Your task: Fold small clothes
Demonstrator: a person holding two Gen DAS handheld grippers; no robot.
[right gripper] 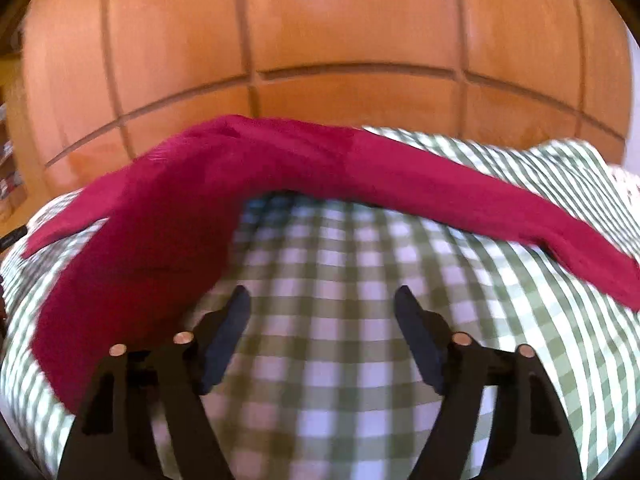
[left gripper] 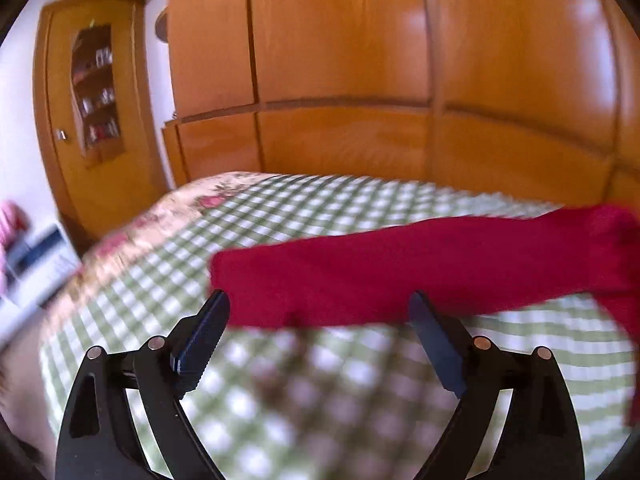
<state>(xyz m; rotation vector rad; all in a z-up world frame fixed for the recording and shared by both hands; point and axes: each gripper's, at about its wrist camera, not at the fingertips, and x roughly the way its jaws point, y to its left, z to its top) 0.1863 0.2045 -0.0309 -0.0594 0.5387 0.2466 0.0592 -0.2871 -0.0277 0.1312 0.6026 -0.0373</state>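
A dark red garment (left gripper: pixel 420 268) lies spread on a bed with a green and white checked cover (left gripper: pixel 304 392). In the left wrist view one long red part stretches from the middle to the right edge. My left gripper (left gripper: pixel 318 300) is open and empty, its tips just at the near edge of that red part. In the right wrist view the red garment (right gripper: pixel 224 184) bends across the checked cover (right gripper: pixel 332 360), one part to the near left, one long part to the right. My right gripper (right gripper: pixel 322 294) is open and empty, over bare cover, right of the near red part.
A large orange wooden wardrobe (left gripper: pixel 340 60) stands behind the bed and fills the back of the right wrist view (right gripper: pixel 320 32). A wooden corner cabinet with shelves (left gripper: pixel 96 88) stands at the left. The bed's flowered border (left gripper: pixel 188 208) marks its far left edge.
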